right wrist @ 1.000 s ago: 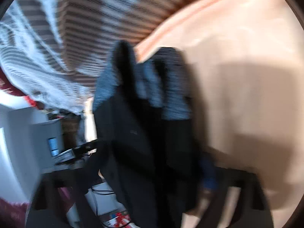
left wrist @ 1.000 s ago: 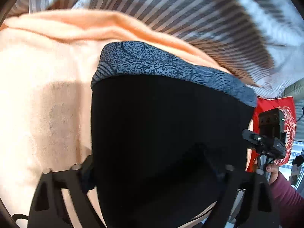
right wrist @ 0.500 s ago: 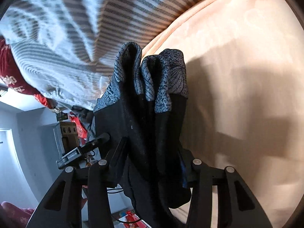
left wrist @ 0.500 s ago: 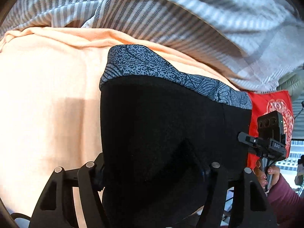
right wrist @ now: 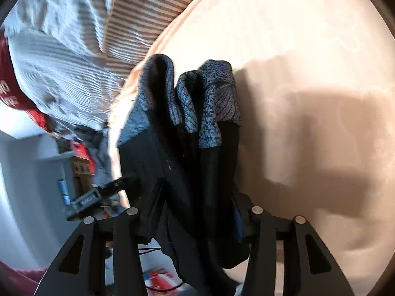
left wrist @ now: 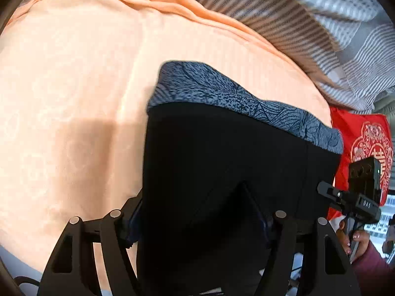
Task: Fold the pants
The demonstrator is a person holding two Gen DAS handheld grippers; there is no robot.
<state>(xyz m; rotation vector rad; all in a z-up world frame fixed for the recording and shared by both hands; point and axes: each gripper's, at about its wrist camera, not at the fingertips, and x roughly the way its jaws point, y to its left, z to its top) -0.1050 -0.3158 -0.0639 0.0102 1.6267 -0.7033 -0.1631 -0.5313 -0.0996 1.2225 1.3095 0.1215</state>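
Both hand-held grippers hold the pants [left wrist: 222,160]: the left hand-held gripper [left wrist: 200,224] clamps flat black cloth, the right hand-held gripper [right wrist: 195,219] clamps bunched layers. Pants hang above the orange bed sheet [left wrist: 74,74], patterned waistband [left wrist: 237,98] farthest from both, long axis spanning the grippers.

Both views are shifting compared with a second ago. In the left wrist view, the peach sheet [left wrist: 74,103] is now filling far more of the picture, and the striped grey blanket [left wrist: 321,19] is sliding up into the top right corner. The black pants [left wrist: 234,172] are sitting further right, with their patterned grey waistband [left wrist: 246,103] lower in the picture. The left gripper [left wrist: 200,222] and the right gripper [right wrist: 195,212], each with pants fabric between its jaws, have just been opening slightly after a brief narrowing. In the right wrist view, the earlier motion blur is clearing, and the bunched waistband folds are showing sharply.
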